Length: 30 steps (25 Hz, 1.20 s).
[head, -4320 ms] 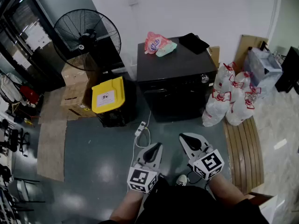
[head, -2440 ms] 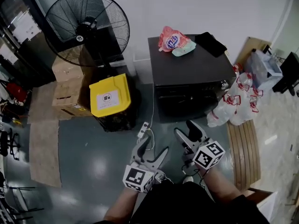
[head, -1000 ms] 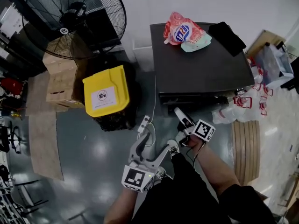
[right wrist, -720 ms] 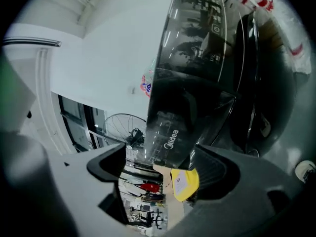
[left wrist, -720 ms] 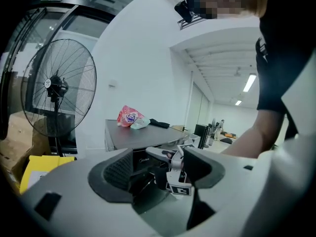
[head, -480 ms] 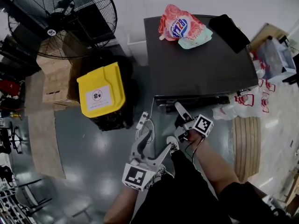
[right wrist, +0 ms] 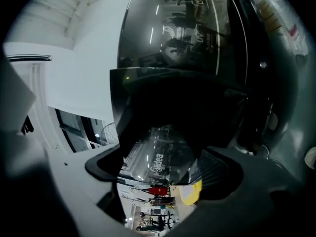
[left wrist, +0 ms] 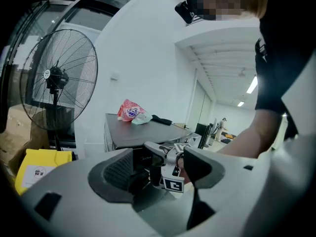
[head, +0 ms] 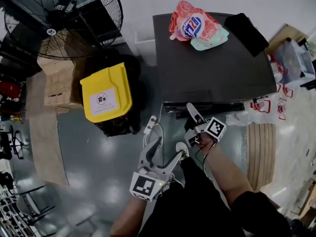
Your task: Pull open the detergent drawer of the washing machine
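Your right gripper (head: 190, 117) is up at the washer's (head: 212, 58) front top edge. Its fingers have just been opening and now sit wide apart. Nothing's gripped: only the glossy front panel (right wrist: 158, 162) with the logo shows between them, and I can't tell if they touch it. The drawer (head: 175, 104) is in that front strip, left side, and looks flush. Your left gripper (head: 169, 148) hangs over the floor (head: 98, 157), well back, with its fingers spread and empty.
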Tool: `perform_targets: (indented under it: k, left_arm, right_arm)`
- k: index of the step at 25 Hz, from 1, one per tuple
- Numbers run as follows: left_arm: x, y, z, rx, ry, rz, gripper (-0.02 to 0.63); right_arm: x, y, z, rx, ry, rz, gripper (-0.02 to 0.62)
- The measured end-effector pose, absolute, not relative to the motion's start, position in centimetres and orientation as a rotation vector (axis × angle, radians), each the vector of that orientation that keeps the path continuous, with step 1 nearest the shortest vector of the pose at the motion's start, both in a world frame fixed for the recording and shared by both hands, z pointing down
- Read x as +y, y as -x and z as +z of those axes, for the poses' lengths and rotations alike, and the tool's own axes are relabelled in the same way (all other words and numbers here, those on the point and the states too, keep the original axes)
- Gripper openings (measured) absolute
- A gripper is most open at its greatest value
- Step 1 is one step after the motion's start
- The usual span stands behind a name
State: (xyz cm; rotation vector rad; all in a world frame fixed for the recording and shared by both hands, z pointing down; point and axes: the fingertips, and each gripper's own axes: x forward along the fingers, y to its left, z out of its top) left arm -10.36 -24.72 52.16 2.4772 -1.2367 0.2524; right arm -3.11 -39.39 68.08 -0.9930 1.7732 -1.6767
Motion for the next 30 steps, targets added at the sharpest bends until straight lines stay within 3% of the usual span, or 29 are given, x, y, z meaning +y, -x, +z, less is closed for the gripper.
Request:
perform_targets:
  k: [30]
  left_arm:
    - [-21.2,9.6,51.5,-1.217,-2.493,0.244,0.295]
  right_arm:
    - [-36.0,2.9,67.9,1.737,1.029,-1.647,0.463]
